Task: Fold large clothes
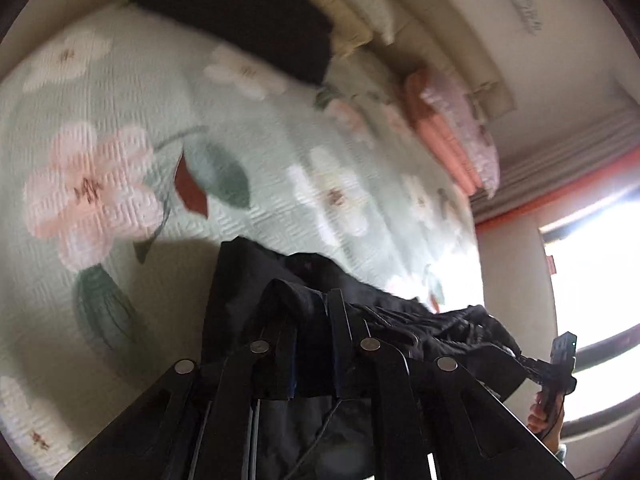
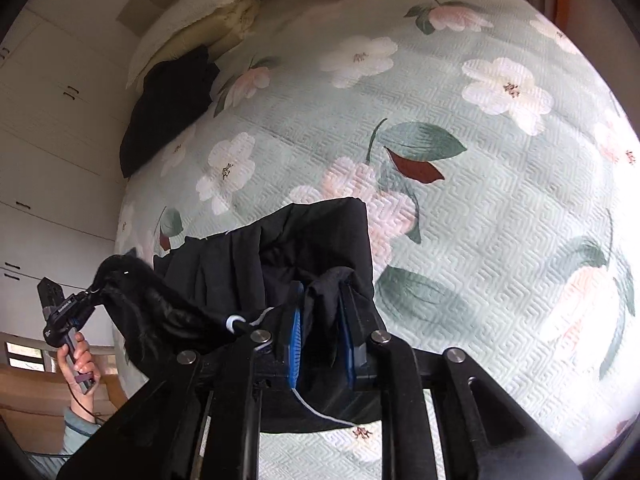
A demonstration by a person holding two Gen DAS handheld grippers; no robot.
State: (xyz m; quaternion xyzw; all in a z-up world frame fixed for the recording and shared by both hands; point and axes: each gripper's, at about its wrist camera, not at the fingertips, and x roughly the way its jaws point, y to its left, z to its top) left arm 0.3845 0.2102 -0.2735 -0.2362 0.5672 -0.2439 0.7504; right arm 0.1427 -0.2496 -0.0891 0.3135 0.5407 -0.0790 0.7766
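A large black garment (image 1: 256, 280) (image 2: 320, 240) hangs stretched between my two grippers above a bed. My left gripper (image 1: 310, 300) is shut on one end of the garment. My right gripper (image 2: 322, 296), with blue pads (image 2: 296, 336), is shut on the other end. In the right wrist view the left gripper (image 2: 94, 292) shows at far left, clamped on a furry edge of the garment. In the left wrist view the right gripper's handle (image 1: 560, 364) shows at far right. A white drawcord (image 2: 320, 408) dangles below.
The bed has a pale green floral quilt (image 1: 200, 120) (image 2: 480, 160). Another black garment (image 1: 248, 16) (image 2: 168, 100) lies at the head by cream pillows (image 2: 192, 12). Folded pink bedding (image 1: 448, 132) lies by the wall. White cupboards (image 2: 48, 120) stand left; a bright window (image 1: 592, 280) right.
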